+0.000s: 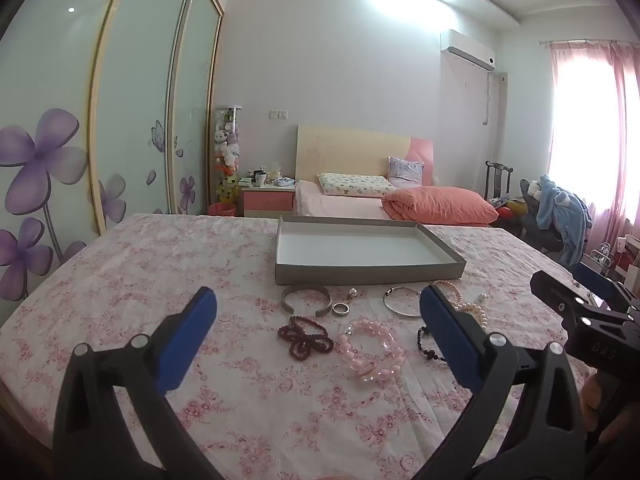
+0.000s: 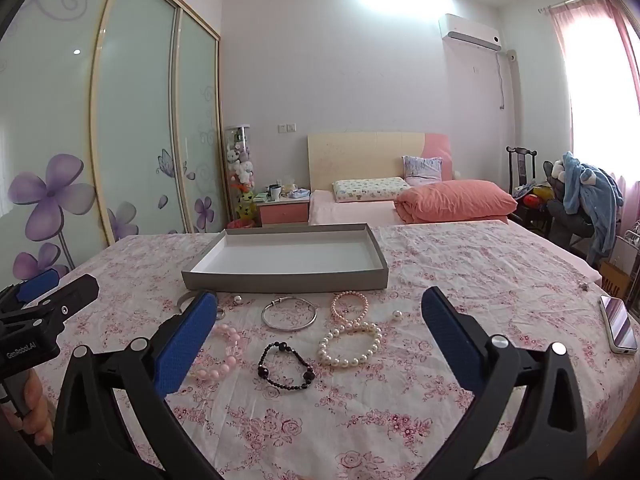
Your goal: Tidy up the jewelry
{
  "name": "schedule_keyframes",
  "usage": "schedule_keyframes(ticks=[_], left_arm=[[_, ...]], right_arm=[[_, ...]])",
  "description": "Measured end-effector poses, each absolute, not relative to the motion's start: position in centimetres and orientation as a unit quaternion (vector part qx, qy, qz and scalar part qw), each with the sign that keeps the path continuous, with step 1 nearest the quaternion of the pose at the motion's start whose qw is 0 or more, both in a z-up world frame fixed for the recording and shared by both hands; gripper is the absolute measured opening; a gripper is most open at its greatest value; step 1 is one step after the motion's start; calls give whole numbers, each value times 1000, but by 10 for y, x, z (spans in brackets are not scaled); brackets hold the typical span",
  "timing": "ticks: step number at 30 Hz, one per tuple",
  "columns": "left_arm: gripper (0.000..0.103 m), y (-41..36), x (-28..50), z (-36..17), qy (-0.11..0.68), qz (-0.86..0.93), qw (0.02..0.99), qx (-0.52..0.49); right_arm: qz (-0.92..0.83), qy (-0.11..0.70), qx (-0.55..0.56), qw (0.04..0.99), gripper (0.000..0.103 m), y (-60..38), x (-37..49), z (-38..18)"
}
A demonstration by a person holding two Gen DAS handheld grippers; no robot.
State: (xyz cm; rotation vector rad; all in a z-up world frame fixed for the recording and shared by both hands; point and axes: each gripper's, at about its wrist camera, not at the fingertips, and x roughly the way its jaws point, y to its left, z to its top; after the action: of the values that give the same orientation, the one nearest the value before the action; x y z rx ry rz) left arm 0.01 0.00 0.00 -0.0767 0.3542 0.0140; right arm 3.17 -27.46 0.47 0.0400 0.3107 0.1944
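Place was home bedroom. Bed (image 2: 352, 210) with wooden headboard (image 2: 366, 160), pillows, orange duvet (image 2: 454, 200). Pink nightstand (image 2: 282, 211) beside bed. Sliding wardrobe (image 2: 132, 120) with purple flower print. Plush toys in clear tube (image 2: 240, 176). Wall air conditioner (image 2: 470, 32), pink curtains (image 1: 624, 140), clothes heaped on chair (image 2: 588, 196).

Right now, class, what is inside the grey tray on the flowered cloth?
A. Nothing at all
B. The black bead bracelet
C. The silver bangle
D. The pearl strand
A: the tray shows only its bare white floor, while the pearl strand, black bracelet and bangle all lie on the cloth in front of it.
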Motion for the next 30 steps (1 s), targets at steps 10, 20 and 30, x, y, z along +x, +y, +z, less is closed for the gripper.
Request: schedule_keyframes(ticks=[10, 20, 30], left_arm=[[99, 0, 0, 0, 175, 8, 984, -36], [99, 0, 0, 0, 176, 7, 984, -38], [99, 0, 0, -2, 177, 7, 983, -38]], right_arm=[[96, 156, 19, 983, 101, -274, 33, 3], [96, 156, 20, 983, 101, -274, 33, 3], [96, 157, 20, 983, 101, -274, 34, 3]])
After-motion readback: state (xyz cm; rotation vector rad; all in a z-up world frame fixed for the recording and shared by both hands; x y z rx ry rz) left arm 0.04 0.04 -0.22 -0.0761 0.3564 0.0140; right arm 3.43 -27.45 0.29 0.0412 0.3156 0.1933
